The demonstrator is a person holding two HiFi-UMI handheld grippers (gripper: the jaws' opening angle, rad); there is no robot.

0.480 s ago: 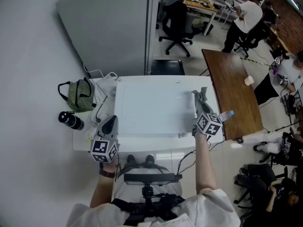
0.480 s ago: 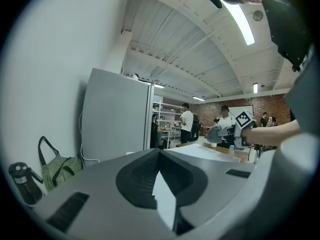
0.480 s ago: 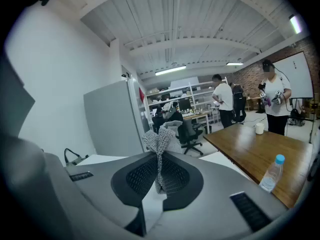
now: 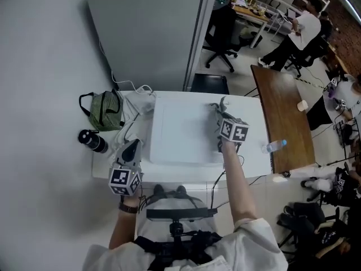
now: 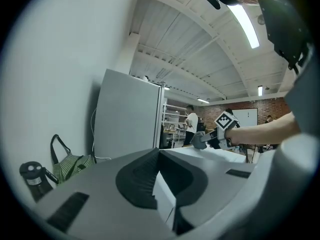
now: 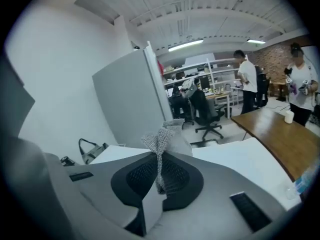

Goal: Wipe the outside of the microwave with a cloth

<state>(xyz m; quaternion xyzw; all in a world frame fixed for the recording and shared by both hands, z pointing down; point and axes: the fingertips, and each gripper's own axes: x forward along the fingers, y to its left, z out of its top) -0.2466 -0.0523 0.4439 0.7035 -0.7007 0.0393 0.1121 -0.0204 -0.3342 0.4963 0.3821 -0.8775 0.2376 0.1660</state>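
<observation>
Right tongs [image 4: 223, 117] are clamped on the grey cloth [image 6: 162, 136]. It's pinched between the pads and bunches out past the tips. Tongs and cloth are over the top of the white microwave [image 4: 180, 131], right of centre and toward its back edge. From the left gripper view the cloth looks down on the top panel, but contact isn't certain.

Left tongs [image 4: 131, 147] are closed with nothing between them. They sit low beside the microwave's left front corner, tips pointing along its left side, well apart from the cloth.

On the desk [image 4: 103, 164] left of those tongs there's a black bottle [image 4: 92, 140] nearby and a green striped bag [image 4: 104, 110] further back. A clear water bottle [image 4: 273, 146] lies right of the right tongs, past the microwave.
</observation>
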